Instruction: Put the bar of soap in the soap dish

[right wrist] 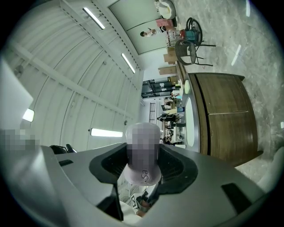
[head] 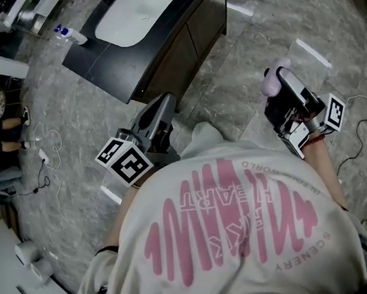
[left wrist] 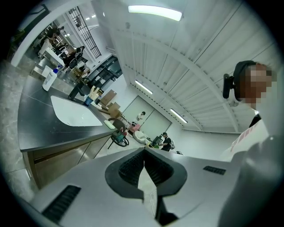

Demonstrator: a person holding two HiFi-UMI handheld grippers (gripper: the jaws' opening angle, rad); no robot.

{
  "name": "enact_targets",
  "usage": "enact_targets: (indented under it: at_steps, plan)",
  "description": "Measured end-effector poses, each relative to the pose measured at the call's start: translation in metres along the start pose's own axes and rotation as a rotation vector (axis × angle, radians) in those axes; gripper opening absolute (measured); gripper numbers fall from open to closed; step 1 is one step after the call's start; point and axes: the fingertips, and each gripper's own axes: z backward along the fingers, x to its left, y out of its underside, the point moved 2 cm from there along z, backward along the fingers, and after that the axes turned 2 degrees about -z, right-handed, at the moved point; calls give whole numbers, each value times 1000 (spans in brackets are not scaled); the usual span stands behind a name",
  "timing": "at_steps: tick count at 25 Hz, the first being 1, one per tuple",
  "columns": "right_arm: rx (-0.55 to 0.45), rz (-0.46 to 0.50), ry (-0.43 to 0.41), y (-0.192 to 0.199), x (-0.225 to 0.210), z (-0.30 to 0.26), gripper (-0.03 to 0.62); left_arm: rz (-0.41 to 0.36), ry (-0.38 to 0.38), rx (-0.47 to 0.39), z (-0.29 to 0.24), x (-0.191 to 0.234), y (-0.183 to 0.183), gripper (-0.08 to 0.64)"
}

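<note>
Currently the right claw (right wrist: 143,148) is pinching the bar of soap (head: 269,85), which is pale lilac and rounded. The left claw (left wrist: 144,152) is pressed together on nothing. The soap is hanging out over the floor (head: 241,70), to the right of the dark tabletop (head: 104,60) with its white basin (head: 141,9), and well apart from it. No soap dish is showing clearly. A small pale-green item (left wrist: 109,125) at the tabletop's far end is possibly it, but it is too small to tell.

Risks, as judged from here:
- The bar is looking smooth and curved, and a good part of it is sticking out past the pads. A jolt during the carry could squirt it out, and it would be dropping to the floor, not the tabletop.
- The left claw is closed, so it is offering no backup catch.
- The dish spot is not confirmed, so a rushed reach could be landing the soap in the basin or knocking the cabinet (head: 179,51) edge.

Pose: the right claw is tilting upward and held out ahead of the torso on the right, with the forearm (head: 326,169) running back beside the shirt. The left claw is lying roughly level and pointing toward the cabinet, near its front. Its marker cube (head: 124,159) is sitting close against the body.
</note>
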Motion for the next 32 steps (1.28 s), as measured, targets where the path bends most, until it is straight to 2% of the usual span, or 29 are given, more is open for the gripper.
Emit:
enact_targets:
  at_steps: [8,16,32]
  plan:
    - [-12,8,-12,-3,-1,-2,212,-6,26,13,-12,3,1,9]
    - [-13,12,7,-20,-10,-19,212,-2,44,5,-35,21,-15,9]
    - [-16,15,44,-86,-39,-84,212,23,59,23,-115,86,-68,9]
